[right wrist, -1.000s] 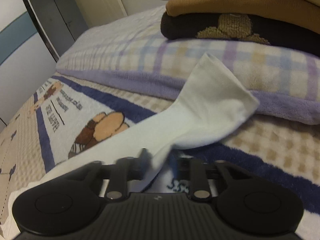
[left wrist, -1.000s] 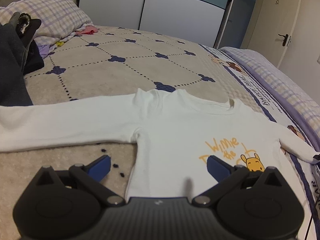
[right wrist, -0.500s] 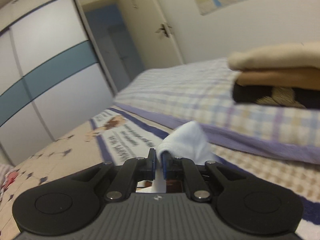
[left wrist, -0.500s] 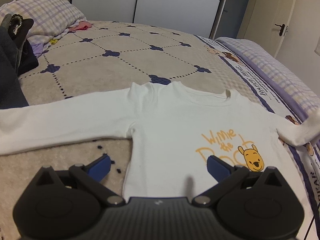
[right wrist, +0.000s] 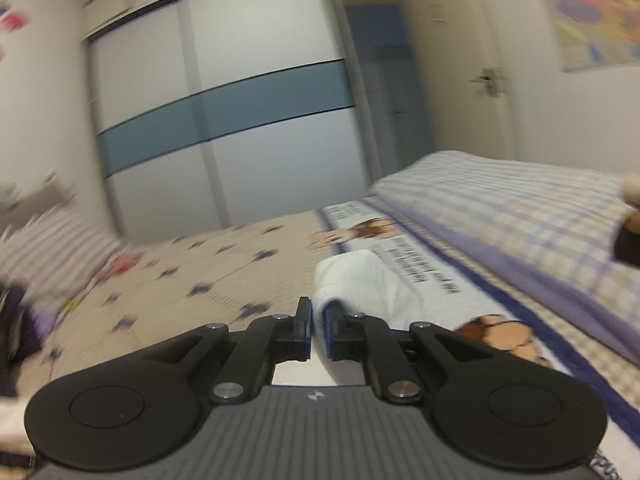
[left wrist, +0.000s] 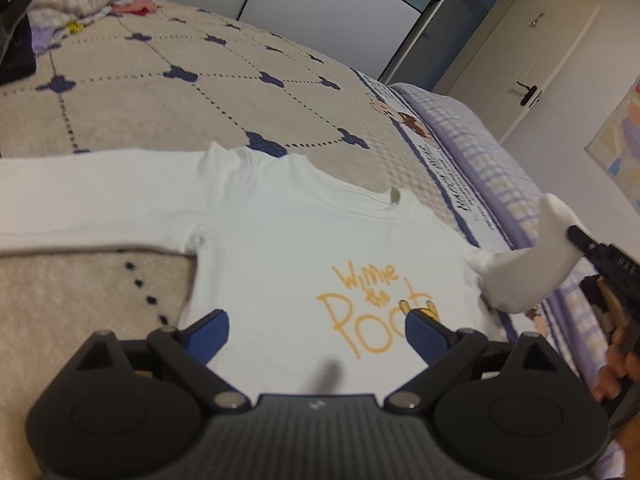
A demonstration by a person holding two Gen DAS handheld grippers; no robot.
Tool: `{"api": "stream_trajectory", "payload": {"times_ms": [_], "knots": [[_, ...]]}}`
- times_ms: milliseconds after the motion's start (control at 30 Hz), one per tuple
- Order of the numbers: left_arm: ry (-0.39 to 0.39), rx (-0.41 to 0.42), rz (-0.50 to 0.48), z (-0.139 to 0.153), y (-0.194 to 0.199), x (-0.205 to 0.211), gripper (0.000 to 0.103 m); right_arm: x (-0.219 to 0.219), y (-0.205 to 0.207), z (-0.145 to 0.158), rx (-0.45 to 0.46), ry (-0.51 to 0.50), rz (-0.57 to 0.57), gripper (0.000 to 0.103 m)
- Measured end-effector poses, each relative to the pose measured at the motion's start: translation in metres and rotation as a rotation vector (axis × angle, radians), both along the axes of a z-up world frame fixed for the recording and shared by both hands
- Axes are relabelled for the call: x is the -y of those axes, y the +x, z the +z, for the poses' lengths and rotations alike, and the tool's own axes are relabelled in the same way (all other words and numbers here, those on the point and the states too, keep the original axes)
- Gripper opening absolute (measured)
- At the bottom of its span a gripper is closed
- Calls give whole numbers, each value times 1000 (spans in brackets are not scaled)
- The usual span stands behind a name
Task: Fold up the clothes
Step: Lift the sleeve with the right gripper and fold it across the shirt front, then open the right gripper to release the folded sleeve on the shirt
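Two grippers work a white long-sleeved shirt (left wrist: 288,248) spread front-up on a patterned bed cover (left wrist: 168,92).

From the left wrist camera, the left gripper (left wrist: 316,330) hangs over the shirt's lower body with its blue fingers (left wrist: 208,330) spread wide, having just closed slightly; cloth lies below the gap but nothing is pinched. The orange cartoon print (left wrist: 372,304) sits just ahead of the right-hand finger. One sleeve (left wrist: 92,196) runs out flat beyond the left-hand finger. Past the right-hand finger, the other sleeve (left wrist: 524,268) is raised off the bed, its cuff pinched in the right gripper (left wrist: 576,236), which a person's hand (left wrist: 616,360) carries at the frame's edge.

From the right wrist camera, the picture is blurred. The right gripper's fingers (right wrist: 306,322) are pressed nearly together on that white cuff (right wrist: 360,280), which bunches just ahead of the tips and drapes down behind them. A purple checked blanket (right wrist: 520,208) lies beyond the fingers' right side, and a wardrobe (right wrist: 224,112) stands ahead.

The shirt looks light, soft and limp; it will likely sag and crease wherever unsupported, so a pinch at cuff, hem or shoulder seam seems safest. The raised sleeve probably needs laying across the chest, while the left gripper could steady the body.
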State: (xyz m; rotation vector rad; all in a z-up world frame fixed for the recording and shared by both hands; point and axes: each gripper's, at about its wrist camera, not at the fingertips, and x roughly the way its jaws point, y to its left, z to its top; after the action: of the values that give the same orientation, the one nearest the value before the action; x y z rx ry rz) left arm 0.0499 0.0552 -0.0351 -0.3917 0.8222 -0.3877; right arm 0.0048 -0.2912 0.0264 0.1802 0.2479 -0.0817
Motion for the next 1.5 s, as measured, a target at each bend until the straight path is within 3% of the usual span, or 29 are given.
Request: {"api": "stream_trajectory", "payload": {"times_ms": [233, 400, 467, 500, 700, 800, 967, 1233, 1300, 1367, 1500], "knots": [[-96, -10, -4, 1, 0, -5, 88, -51, 4, -8, -85, -118, 253, 7], [-183, -47, -37, -5, 1, -4, 78, -81, 5, -26, -207, -157, 397, 7], [-212, -80, -61, -10, 3, -2, 60, -90, 7, -36, -273, -149, 434, 8], [-226, -101, -71, -13, 4, 0, 58, -95, 7, -41, -307, -144, 452, 8], [-208, -151, -85, -23, 5, 11, 59, -104, 5, -63, -441, -72, 472, 15], [-194, -164, -78, -25, 6, 13, 63, -99, 6, -65, -452, -1, 461, 19], [-224, -165, -76, -23, 6, 7, 70, -98, 8, -65, -443, 96, 469, 39], [-302, -192, -65, -27, 5, -4, 73, -99, 5, -61, -374, 114, 441, 39], [-320, -201, -62, -29, 5, -5, 73, -100, 5, -59, -341, 93, 442, 35], [-320, -204, -58, -30, 5, -5, 73, -102, 6, -58, -332, 66, 439, 25], [-322, -208, -52, -31, 4, -6, 73, -105, 7, -57, -353, 57, 447, 25]]}}
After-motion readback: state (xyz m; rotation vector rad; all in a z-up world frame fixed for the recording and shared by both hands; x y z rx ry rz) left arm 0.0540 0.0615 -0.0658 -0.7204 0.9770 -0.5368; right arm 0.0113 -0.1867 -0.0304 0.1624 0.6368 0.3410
